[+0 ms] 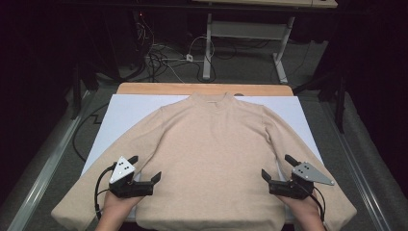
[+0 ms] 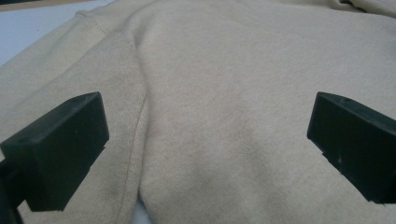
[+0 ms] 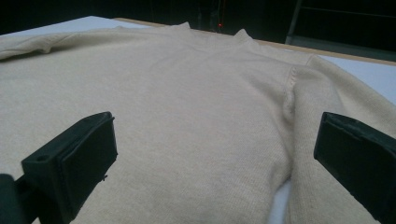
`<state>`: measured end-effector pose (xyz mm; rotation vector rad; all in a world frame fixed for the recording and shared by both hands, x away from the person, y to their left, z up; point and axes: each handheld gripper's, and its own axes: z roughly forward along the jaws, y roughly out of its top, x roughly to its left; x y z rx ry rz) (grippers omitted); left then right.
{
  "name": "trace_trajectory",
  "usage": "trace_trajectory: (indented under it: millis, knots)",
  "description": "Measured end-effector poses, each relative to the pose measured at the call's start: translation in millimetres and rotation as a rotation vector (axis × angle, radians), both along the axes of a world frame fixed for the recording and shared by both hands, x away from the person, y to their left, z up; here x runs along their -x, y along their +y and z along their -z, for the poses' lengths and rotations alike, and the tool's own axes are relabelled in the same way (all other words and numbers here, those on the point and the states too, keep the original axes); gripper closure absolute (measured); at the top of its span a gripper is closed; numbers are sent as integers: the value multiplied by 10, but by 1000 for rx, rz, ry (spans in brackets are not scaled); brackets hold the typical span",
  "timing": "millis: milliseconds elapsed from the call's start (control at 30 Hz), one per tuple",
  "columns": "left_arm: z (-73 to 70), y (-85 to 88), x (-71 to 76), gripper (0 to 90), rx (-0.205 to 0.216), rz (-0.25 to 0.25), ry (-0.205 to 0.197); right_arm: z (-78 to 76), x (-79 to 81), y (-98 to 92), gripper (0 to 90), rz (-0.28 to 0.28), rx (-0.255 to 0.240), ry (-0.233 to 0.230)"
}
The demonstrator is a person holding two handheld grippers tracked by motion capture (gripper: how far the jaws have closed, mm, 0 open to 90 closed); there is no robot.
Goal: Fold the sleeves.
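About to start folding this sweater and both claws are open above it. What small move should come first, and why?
Probably lower the left claw onto the left sleeve near its seam and close. The beige sweater lies flat, sleeves spread, on the white board. Both claws stand wide open with nothing gripped; the right claw hovers likewise by the right sleeve.

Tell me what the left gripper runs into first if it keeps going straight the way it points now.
Probably the beige knitted sweater: the open left gripper points low across its body beside the sleeve seam, though its height above the knit is unclear.
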<state>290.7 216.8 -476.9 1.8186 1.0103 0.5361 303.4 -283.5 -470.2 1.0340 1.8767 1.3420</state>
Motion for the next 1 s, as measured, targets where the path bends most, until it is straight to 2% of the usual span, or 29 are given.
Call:
trace_trajectory:
  millis: [233,333,667,733,767,1000]
  knots:
    - [-5,15,9,0,2,-7,0,34,22,-4,3,8,-9,-12]
    - [4,11,7,0,0,7,8,19,43,-13,2,4,-18,-24]
    - [-6,36,35,0,9,9,9,5,74,-29,2,-11,-46,-20]
    - [-4,70,58,0,20,4,0,4,74,-24,2,-13,-43,-24]
    - [-11,112,73,0,21,-6,18,1,74,-11,2,-17,-43,-24]
    - [-26,273,129,0,44,-50,11,9,66,30,3,-15,-37,-16]
